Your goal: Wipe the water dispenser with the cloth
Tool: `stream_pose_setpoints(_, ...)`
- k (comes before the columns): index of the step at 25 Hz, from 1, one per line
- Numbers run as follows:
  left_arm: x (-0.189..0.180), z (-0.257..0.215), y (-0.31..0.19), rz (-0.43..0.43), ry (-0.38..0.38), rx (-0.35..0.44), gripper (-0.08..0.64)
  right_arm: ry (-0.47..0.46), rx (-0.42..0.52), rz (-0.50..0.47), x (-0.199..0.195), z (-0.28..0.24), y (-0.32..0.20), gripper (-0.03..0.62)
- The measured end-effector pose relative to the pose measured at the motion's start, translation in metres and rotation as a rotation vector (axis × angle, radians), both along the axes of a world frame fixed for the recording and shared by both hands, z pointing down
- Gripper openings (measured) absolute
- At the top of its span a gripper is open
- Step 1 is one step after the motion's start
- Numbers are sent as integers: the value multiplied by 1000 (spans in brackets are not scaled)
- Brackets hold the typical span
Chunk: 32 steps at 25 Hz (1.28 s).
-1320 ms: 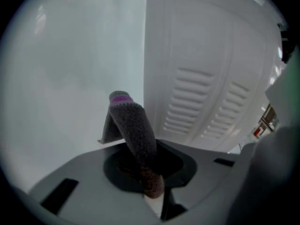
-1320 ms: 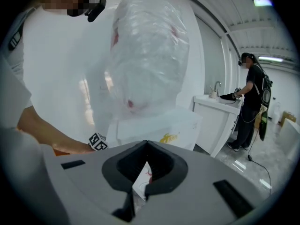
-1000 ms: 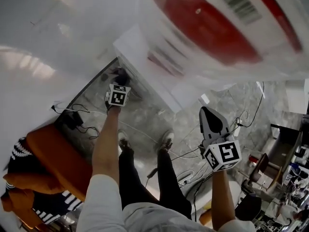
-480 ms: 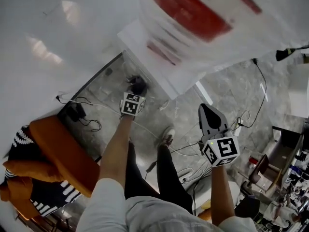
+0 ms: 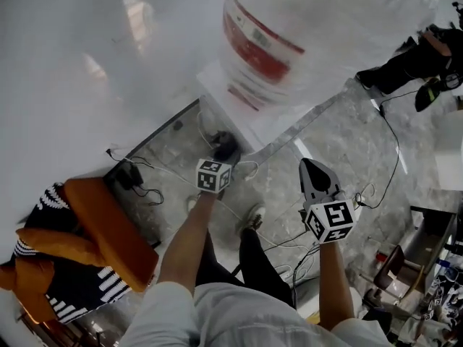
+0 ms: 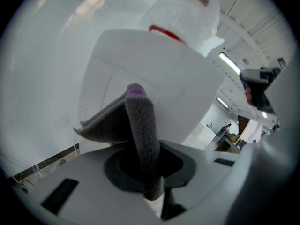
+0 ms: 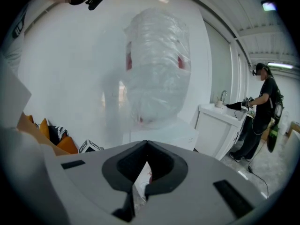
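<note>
The white water dispenser carries a clear bottle with a red label. My left gripper is shut on a dark grey cloth and holds it low against the dispenser's side. In the left gripper view the cloth stands folded between the jaws of the left gripper, right in front of the dispenser's white panel. My right gripper hangs apart to the right, shut and empty. The right gripper view shows the right gripper and the bottle ahead of it.
Orange cushions with striped fabric lie at lower left. Cables and a plug block trail over the marble floor. The person's own shoes stand below the dispenser. Another person stands by a white sink cabinet.
My left gripper with the cloth has slid rightward along the dispenser's lower side, toward its front corner. The right gripper has hardly moved. The head view has swung up and left.
</note>
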<state>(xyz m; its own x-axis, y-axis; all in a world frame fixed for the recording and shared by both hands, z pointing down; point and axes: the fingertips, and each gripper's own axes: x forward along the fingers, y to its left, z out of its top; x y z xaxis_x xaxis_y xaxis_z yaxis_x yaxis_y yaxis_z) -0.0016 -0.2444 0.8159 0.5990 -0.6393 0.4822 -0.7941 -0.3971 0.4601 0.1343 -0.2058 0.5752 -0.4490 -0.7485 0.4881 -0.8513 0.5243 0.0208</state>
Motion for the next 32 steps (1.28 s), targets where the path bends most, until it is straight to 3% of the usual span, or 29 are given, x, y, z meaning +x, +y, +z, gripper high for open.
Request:
stream_pose_setpoints(8, 7, -111, 14, 24, 64, 108, 52, -10, 55, -13, -15, -54, -2, 12)
stream_pose_setpoints(16, -5, -225, 6, 113, 62, 294, 52, -18, 160, 5, -12, -113, -7, 12)
stream_pose_setpoints(18, -17, -250, 5, 114, 12, 344, 52, -23, 180, 8, -8, -129, -11, 12)
stream_pose_setpoints(23, -55, -316, 0, 79, -225, 492, 52, -34, 257, 14, -3, -178, -25, 12)
stream_pose_setpoints(32, -104, -455, -13, -47, -427, 752, 52, -11, 439, -77, -22, -263, -45, 12)
